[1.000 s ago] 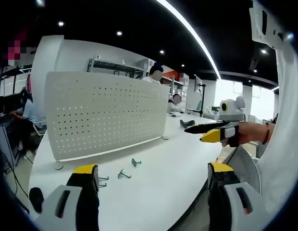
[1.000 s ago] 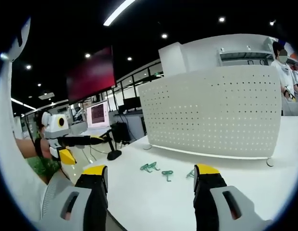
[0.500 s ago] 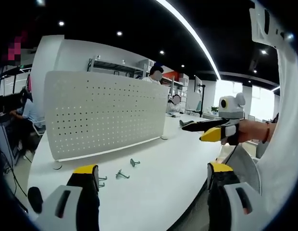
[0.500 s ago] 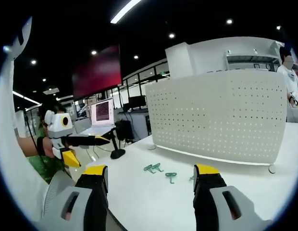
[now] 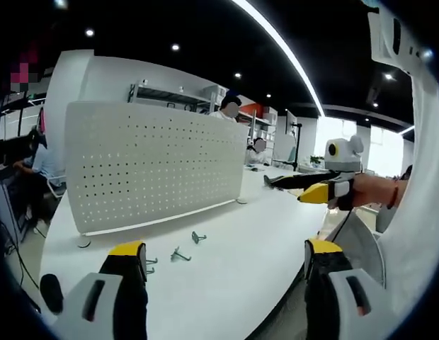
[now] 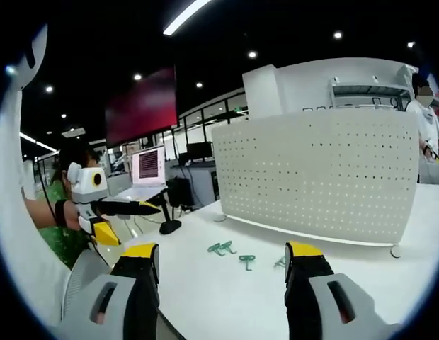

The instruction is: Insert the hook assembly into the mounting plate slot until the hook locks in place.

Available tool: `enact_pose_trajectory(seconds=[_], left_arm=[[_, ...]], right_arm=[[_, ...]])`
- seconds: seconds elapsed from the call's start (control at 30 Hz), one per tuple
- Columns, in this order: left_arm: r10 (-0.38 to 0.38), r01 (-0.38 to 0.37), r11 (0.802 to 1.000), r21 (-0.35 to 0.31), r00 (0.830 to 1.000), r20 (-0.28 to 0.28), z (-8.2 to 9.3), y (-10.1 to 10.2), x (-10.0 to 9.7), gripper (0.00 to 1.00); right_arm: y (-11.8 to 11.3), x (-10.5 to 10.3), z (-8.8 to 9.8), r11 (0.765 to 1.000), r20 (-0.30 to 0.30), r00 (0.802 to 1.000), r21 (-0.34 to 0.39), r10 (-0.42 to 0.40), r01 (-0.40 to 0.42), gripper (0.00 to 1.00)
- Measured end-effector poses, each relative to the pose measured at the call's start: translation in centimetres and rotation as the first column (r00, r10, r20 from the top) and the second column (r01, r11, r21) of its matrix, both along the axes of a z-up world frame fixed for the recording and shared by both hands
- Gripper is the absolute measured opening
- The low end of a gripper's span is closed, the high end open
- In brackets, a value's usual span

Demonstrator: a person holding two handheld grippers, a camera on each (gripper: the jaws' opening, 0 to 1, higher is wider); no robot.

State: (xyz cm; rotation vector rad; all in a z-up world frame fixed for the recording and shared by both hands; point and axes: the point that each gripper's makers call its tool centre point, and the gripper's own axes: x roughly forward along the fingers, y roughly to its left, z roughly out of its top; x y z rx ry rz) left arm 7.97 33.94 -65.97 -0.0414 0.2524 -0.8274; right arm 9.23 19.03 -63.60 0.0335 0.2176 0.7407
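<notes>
White pegboard [image 5: 152, 170] stands upright on the counter [image 5: 234, 248] in the left gripper view; hooks [image 5: 180, 253] lie loose before it, beyond the left gripper [image 5: 223, 265], wide open, empty. In the right gripper view, the right gripper [image 6: 219, 273] gapes empty too, hooks [image 6: 234, 253] between its jaws, pegboard [image 6: 315, 173] behind.

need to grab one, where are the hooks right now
In the right gripper view the hooks lie loose on the white table, just in front of the pegboard.

Both views look from above the table [image 5: 226, 255] edge toward the pegboard [image 6: 315, 170], sharing it.
</notes>
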Motion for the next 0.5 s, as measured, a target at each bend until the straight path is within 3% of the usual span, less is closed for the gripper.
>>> enact_pose_trajectory(seconds=[0.5], left_arm=[[0.01, -0.008, 0.997, 0.081, 1.0, -0.028, -2.2, 0.2, 1.5, 0.88]], right_arm=[[0.3, -0.1, -1.0, 1.0, -0.03, 1.0, -0.014, -0.003, 0.002, 0.72]])
